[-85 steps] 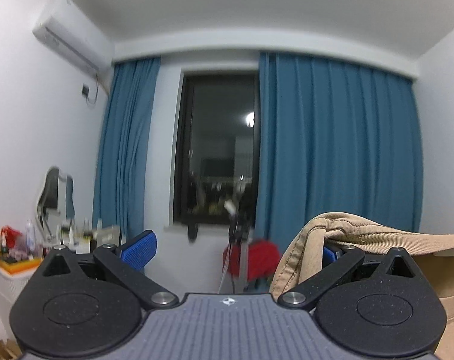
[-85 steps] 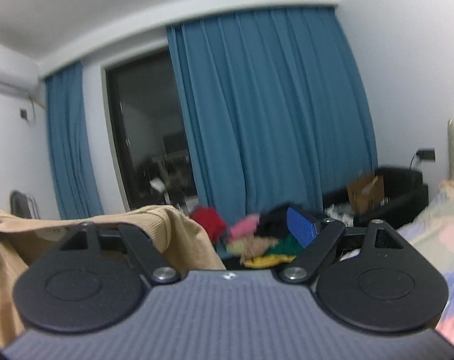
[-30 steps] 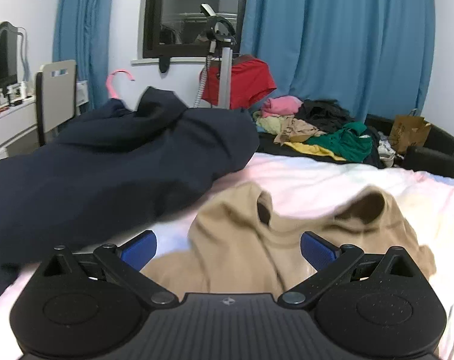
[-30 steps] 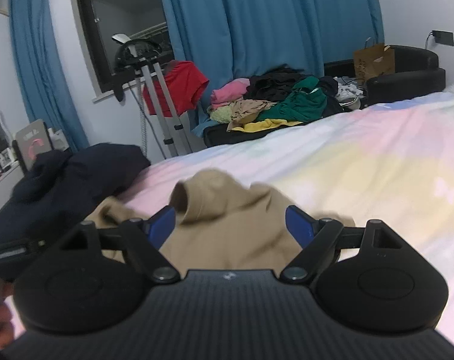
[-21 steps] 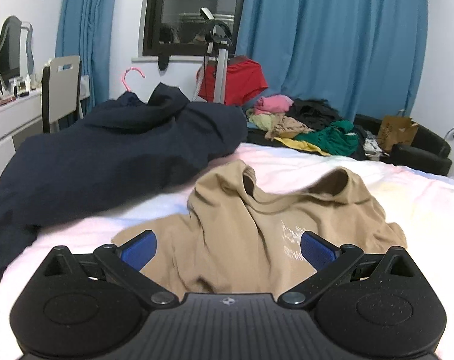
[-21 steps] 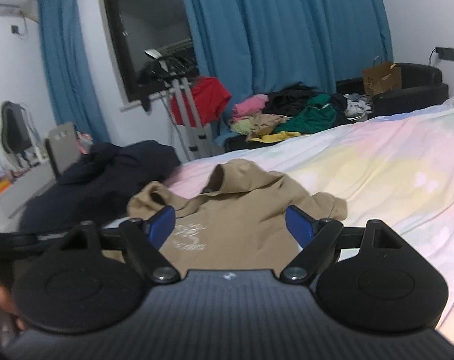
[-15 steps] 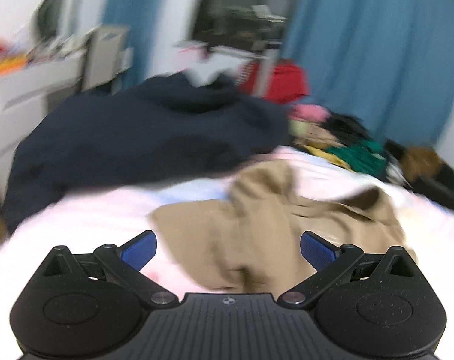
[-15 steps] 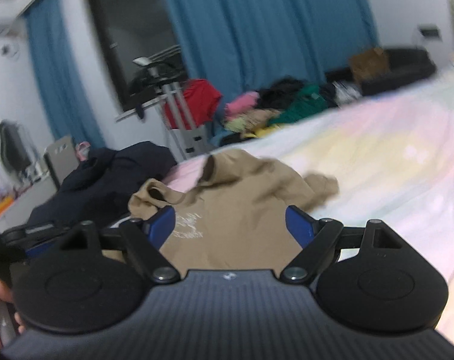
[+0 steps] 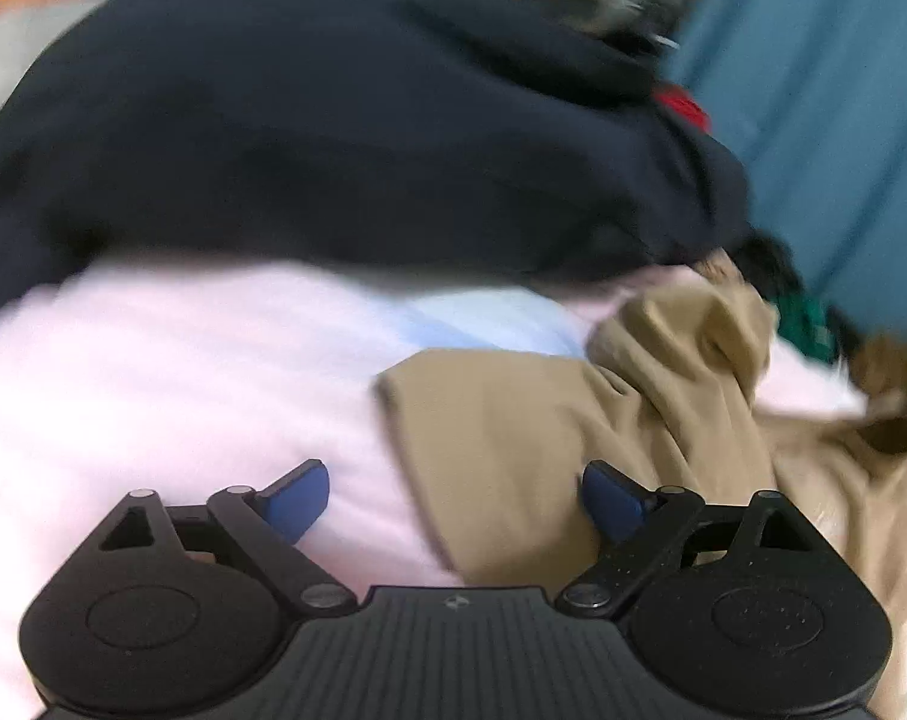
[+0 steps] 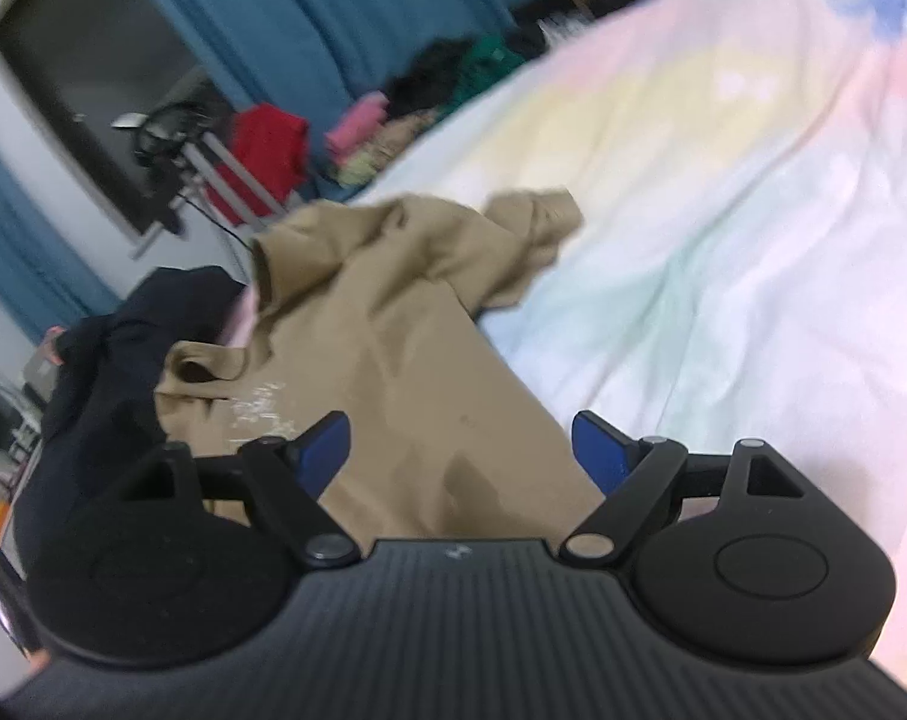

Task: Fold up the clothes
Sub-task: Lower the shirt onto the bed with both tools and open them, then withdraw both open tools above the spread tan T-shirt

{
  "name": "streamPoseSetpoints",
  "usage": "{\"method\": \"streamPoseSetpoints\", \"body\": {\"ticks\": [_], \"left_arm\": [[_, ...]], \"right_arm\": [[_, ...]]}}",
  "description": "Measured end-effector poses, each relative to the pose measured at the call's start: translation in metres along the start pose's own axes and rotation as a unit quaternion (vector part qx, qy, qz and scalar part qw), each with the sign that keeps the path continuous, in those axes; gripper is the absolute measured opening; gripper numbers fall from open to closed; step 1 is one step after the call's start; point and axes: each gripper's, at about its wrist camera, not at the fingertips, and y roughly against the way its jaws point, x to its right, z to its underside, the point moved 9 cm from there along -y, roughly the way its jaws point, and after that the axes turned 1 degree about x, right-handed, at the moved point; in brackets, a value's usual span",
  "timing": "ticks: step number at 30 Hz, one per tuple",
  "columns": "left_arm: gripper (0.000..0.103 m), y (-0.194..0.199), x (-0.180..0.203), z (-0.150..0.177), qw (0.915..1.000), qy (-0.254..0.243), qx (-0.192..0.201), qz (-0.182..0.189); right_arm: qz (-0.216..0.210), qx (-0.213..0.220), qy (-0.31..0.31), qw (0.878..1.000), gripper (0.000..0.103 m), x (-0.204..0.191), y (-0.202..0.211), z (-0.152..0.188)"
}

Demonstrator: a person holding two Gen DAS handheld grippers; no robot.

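Tan knit sweatshirt (image 10: pixel 405 360) lies spread but rumpled on the bed (image 10: pixel 723 228), sleeves bunched at the far end. Soft, limp, light by the look; best pinched at hem corners or shoulders. Left tongs (image 9: pixel 453 498) and right tongs (image 10: pixel 459 450) both gape wide, holding nothing.

Motion-smeared left wrist view, tan sweatshirt (image 9: pixel 573 450) hem hidden behind both gripper bodies, chest print (image 10: pixel 261 405) probably lettering, illegible

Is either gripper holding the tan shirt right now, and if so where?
Neither. The left gripper and right gripper are open above the tan shirt.
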Motion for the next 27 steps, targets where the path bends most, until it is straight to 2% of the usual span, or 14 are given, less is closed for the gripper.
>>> {"method": "streamPoseSetpoints", "body": {"ticks": [4,5,6,9,11,13,15,16,20,21,22,23,24,27], "left_arm": [[0.045,-0.007,0.016,-0.005,0.9966,-0.081,0.016,-0.006],[0.027,-0.009,0.02,-0.006,0.9947,-0.101,0.02,-0.007],[0.013,-0.011,0.024,-0.008,0.9923,-0.121,0.024,-0.008],[0.008,-0.005,0.027,-0.031,0.9825,-0.174,0.04,-0.054],[0.007,0.0,0.028,-0.047,0.9729,-0.208,0.051,-0.087],[0.007,0.01,0.028,-0.066,0.9532,-0.253,0.081,-0.144],[0.008,0.021,0.029,-0.084,0.9184,-0.31,0.12,-0.215],[0.008,0.021,0.029,-0.088,0.9076,-0.325,0.124,-0.235],[0.011,0.011,0.026,-0.094,0.8773,-0.366,0.118,-0.287],[0.016,0.013,0.024,-0.092,0.8834,-0.356,0.115,-0.282],[0.019,0.016,0.021,-0.089,0.8946,-0.337,0.112,-0.271],[0.027,0.019,0.018,-0.085,0.9052,-0.318,0.109,-0.26],[0.043,0.022,0.016,-0.082,0.9153,-0.299,0.105,-0.248],[0.059,0.032,0.009,-0.072,0.9422,-0.241,0.095,-0.213]], "right_arm": [[0.017,-0.002,0.014,1.0,0.083,0.001,-0.011,0.003],[0.018,-0.006,0.015,1.0,0.083,0.001,-0.015,0.005],[0.019,-0.01,0.015,1.0,0.083,0.001,-0.019,0.007],[0.023,-0.018,0.011,0.999,0.082,0.003,-0.024,0.009],[0.025,-0.019,0.007,0.999,0.082,0.004,-0.024,0.009],[0.026,-0.017,0.004,0.999,0.082,0.005,-0.023,0.009],[0.028,-0.02,-0.003,0.999,0.082,0.008,-0.023,0.01],[0.028,-0.023,-0.008,0.999,0.082,0.008,-0.023,0.01],[0.028,-0.017,-0.014,0.999,0.082,0.01,-0.021,0.006],[0.028,-0.014,-0.011,0.999,0.082,0.009,-0.019,0.004],[0.027,-0.01,-0.008,1.0,0.083,0.008,-0.018,0.003],[0.024,-0.007,-0.003,1.0,0.083,0.006,-0.016,0.002],[0.02,-0.003,0.002,1.0,0.083,0.004,-0.014,0.001],[0.01,0.001,0.017,1.0,0.082,-0.003,-0.012,-0.002]]}}
